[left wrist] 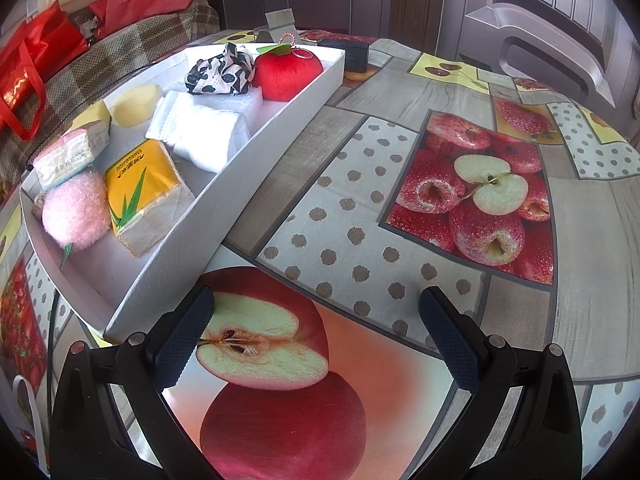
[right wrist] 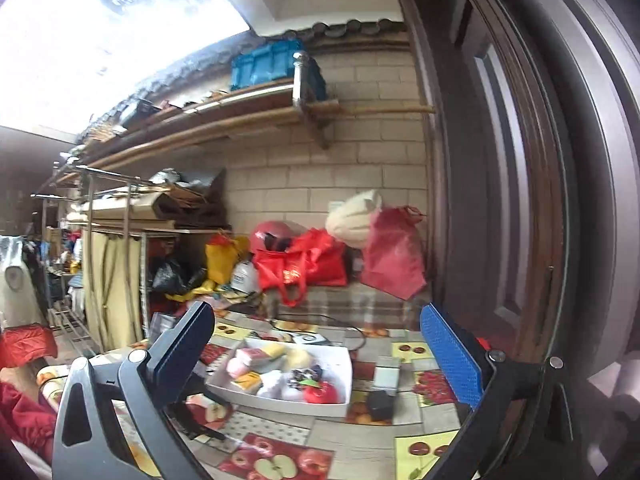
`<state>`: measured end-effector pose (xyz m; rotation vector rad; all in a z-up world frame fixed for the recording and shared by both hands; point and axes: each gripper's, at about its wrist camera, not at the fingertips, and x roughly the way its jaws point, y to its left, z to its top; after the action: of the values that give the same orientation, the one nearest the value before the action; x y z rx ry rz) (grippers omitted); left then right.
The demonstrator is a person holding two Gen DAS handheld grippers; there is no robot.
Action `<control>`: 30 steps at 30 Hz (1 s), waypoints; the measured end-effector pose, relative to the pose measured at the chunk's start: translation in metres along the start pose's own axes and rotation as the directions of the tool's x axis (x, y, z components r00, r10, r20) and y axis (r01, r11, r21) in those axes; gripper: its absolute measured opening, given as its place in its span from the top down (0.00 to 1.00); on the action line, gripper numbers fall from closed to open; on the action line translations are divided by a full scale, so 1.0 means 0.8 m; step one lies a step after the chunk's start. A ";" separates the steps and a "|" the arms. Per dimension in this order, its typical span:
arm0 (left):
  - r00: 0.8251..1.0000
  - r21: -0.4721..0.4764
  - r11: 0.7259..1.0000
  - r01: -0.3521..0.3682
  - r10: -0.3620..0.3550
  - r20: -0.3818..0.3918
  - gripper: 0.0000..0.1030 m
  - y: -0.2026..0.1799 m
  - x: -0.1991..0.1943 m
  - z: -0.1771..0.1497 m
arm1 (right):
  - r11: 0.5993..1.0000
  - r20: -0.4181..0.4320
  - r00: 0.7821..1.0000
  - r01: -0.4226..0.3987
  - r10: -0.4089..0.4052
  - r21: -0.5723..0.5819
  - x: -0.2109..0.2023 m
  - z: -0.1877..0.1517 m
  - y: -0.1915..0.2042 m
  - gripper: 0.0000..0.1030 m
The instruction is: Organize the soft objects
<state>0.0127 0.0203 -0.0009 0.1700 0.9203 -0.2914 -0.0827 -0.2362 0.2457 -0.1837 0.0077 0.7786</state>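
Fruit-print cloth covers the desk [left wrist: 400, 208]; soft, light toys fill the white tray [left wrist: 224, 216] at left. Both the left tool [left wrist: 316, 336] and right tool [right wrist: 318, 344] are held wide, empty; the plush apple [left wrist: 286, 72] is best pinched mid-body.

Fruit-print tablecloth [left wrist: 400, 208], brick wall [right wrist: 360, 168], cluttered wooden shelves [right wrist: 240, 100], dark panelled door [right wrist: 520, 160].

The table [left wrist: 400, 184] is being viewed closely from above by the left wrist camera; from higher and farther, by the right. The white box [left wrist: 224, 216] [right wrist: 340, 364] is being shared.
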 end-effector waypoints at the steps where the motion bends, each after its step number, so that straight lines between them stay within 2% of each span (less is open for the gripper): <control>1: 1.000 0.000 1.000 0.000 0.000 0.000 0.00 0.000 0.000 0.000 | 0.998 -0.038 0.998 0.049 -0.047 0.046 0.021 0.005 -0.014 0.00; 3: 1.000 0.000 1.000 0.000 0.000 0.000 0.00 0.000 0.000 0.000 | 0.978 -0.138 0.981 0.152 -0.133 0.140 0.074 -0.007 -0.041 0.00; 4: 1.000 0.000 1.000 0.000 0.000 0.000 0.00 0.000 0.000 0.000 | 0.964 -0.204 0.962 0.216 -0.183 0.155 0.108 -0.023 -0.053 0.00; 5: 1.000 0.000 1.000 0.000 0.000 0.000 0.00 0.000 0.000 0.000 | 0.949 -0.282 0.931 0.280 -0.231 0.146 0.145 -0.046 -0.062 0.00; 6: 1.000 0.000 1.000 0.000 0.000 0.000 0.00 0.000 0.000 0.000 | 0.933 -0.372 0.885 0.342 -0.280 0.111 0.181 -0.080 -0.071 0.00; 7: 1.000 0.000 1.000 0.000 0.000 0.000 0.00 0.000 0.000 0.000 | 0.917 -0.467 0.823 0.394 -0.323 0.060 0.217 -0.120 -0.081 0.00; 9: 1.000 0.000 1.000 0.000 0.000 0.000 0.00 0.000 0.000 0.000 | 0.883 -0.631 0.681 0.468 -0.371 -0.014 0.278 -0.206 -0.104 0.00; 10: 1.000 0.000 1.000 0.000 0.000 0.000 0.00 0.000 0.000 0.000 | 0.874 -0.689 0.626 0.485 -0.365 -0.023 0.299 -0.243 -0.114 0.00; 12: 1.000 0.001 1.000 -0.002 0.002 -0.001 0.00 0.000 0.000 0.001 | 0.880 -0.767 0.550 0.473 -0.330 -0.039 0.322 -0.303 -0.117 0.00; 14: 1.000 0.002 1.000 -0.003 0.003 -0.001 0.00 -0.001 0.000 0.001 | 0.896 -0.781 0.528 0.434 -0.333 -0.088 0.336 -0.330 -0.105 0.00; 15: 1.000 0.002 1.000 -0.003 0.003 -0.001 0.00 -0.001 0.001 0.001 | 0.902 -0.761 0.558 0.424 -0.330 -0.080 0.338 -0.329 -0.102 0.00; 17: 1.000 0.001 1.000 -0.003 0.003 -0.001 0.00 -0.001 0.001 0.001 | 0.909 -0.775 0.556 0.412 -0.302 -0.059 0.355 -0.328 -0.100 0.00; 18: 1.000 0.001 1.000 -0.003 0.003 -0.001 0.00 -0.001 0.001 0.001 | 0.920 -0.784 0.564 0.391 -0.258 -0.021 0.361 -0.330 -0.101 0.00; 22: 1.000 0.002 1.000 -0.003 0.003 -0.001 0.00 -0.001 0.001 0.001 | 0.928 -0.784 0.569 0.371 -0.247 -0.023 0.361 -0.325 -0.096 0.00; 30: 1.000 0.002 1.000 -0.003 0.003 -0.001 0.00 -0.001 0.001 0.001 | 0.927 -0.793 0.558 0.373 -0.246 -0.025 0.364 -0.325 -0.093 0.00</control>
<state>0.0132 0.0191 -0.0008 0.1729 0.9208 -0.2895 0.1929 -0.1285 -0.0194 -0.3695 0.8682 0.2749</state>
